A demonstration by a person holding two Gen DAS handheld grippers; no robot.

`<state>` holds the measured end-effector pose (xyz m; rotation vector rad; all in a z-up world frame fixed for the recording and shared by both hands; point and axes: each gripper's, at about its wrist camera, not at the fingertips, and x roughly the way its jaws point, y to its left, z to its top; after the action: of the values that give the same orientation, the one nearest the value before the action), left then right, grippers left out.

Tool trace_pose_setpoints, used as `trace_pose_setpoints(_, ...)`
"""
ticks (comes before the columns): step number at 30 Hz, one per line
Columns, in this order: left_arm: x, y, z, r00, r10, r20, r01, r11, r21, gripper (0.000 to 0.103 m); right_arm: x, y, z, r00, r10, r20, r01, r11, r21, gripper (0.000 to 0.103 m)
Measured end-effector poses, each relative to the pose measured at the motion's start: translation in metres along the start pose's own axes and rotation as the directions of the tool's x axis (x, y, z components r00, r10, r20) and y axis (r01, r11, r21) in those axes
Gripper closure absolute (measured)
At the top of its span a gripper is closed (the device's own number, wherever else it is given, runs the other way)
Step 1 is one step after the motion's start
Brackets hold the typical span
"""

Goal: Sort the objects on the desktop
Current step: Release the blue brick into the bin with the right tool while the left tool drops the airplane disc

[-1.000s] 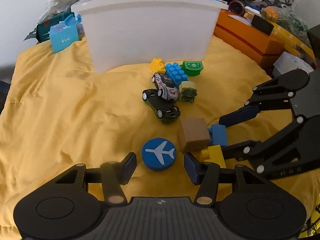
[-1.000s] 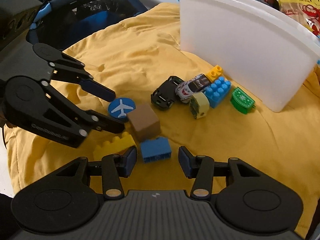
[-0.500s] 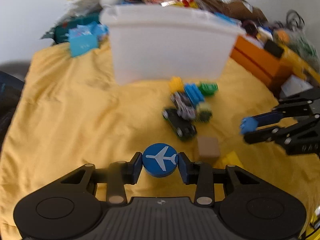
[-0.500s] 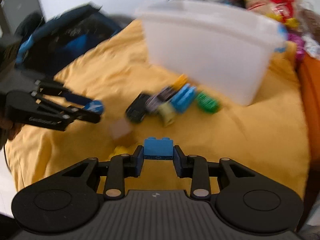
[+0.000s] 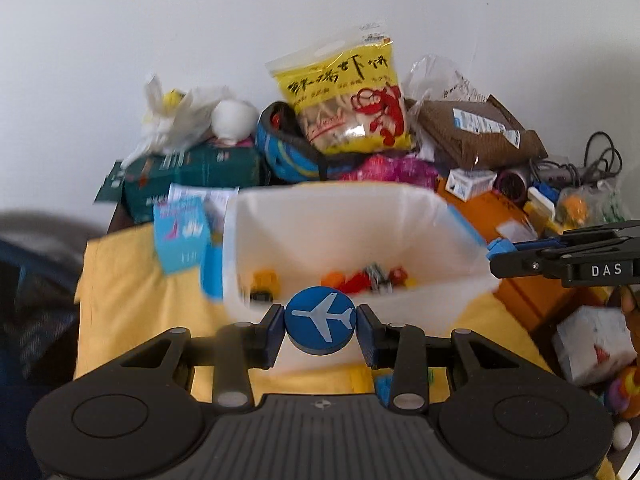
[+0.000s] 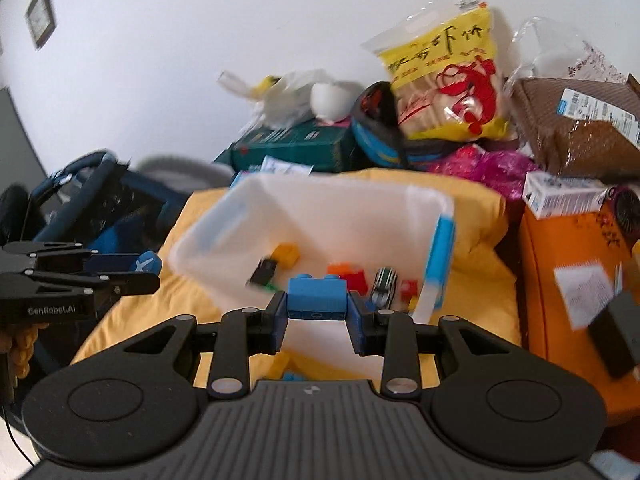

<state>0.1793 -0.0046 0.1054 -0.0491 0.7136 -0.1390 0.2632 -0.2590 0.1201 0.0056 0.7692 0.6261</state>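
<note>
Your left tool (image 5: 320,330) clamps airplane disc (image 5: 320,326), raised near white bin (image 5: 460,240) front wall. Right tool (image 6: 317,306) pinches blue brick (image 6: 317,295) near same rim. Both look poised for dropping among toys inside.

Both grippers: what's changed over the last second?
The left gripper closed on the blue airplane disc and the right gripper on the blue brick; both lifted off the yellow blanket and now hang by the white bin. Bin unmoved.
</note>
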Motion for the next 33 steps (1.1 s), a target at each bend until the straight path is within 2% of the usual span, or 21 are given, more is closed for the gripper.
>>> trace_pose_setpoints(5,0.016,-0.002,0.044,1.000,-0.004,-0.020,0.003,1.000,-0.016,0.061,0.012,-0.005,0.028,0.999,-0.025,-0.026,0.026,1.000,0.012,0.068)
trace_pose_setpoints(10,0.030,0.002,0.065,0.999,0.006,-0.050,-0.007,0.999,-0.031,0.061,0.023,-0.009,0.042,0.997,-0.042,-0.068,0.043,0.999,0.012,0.068)
trace_pose_setpoints(20,0.057,0.005,0.077,0.993,0.030,-0.115,-0.033,0.999,-0.023,0.061,0.050,-0.022,0.046,0.987,-0.068,-0.143,0.074,0.997,0.039,0.068)
trace_pose_setpoints(27,0.069,0.005,0.074,0.990,0.043,-0.136,-0.043,0.999,0.001,0.061,0.061,-0.026,0.046,0.983,-0.088,-0.163,0.095,0.995,0.035,0.067)
trace_pose_setpoints(29,0.071,0.004,0.073,0.990,0.054,-0.129,-0.053,0.999,0.013,0.057,0.064,-0.025,0.046,0.980,-0.105,-0.167,0.109,0.994,0.018,0.063)
trace_pose_setpoints(30,0.072,0.004,0.072,0.990,0.060,-0.128,-0.059,0.998,0.013,0.047,0.065,-0.026,0.045,0.980,-0.108,-0.168,0.112,0.994,0.013,0.056)
trace_pose_setpoints(31,0.072,0.004,0.072,0.990,0.070,-0.122,-0.069,0.998,0.011,0.041,0.065,-0.026,0.044,0.980,-0.107,-0.166,0.111,0.994,0.013,0.055)
trace_pose_setpoints(33,0.070,0.005,0.070,0.992,0.076,-0.105,-0.076,0.997,0.008,0.040,0.064,-0.026,0.042,0.982,-0.097,-0.162,0.101,0.995,0.019,0.056)
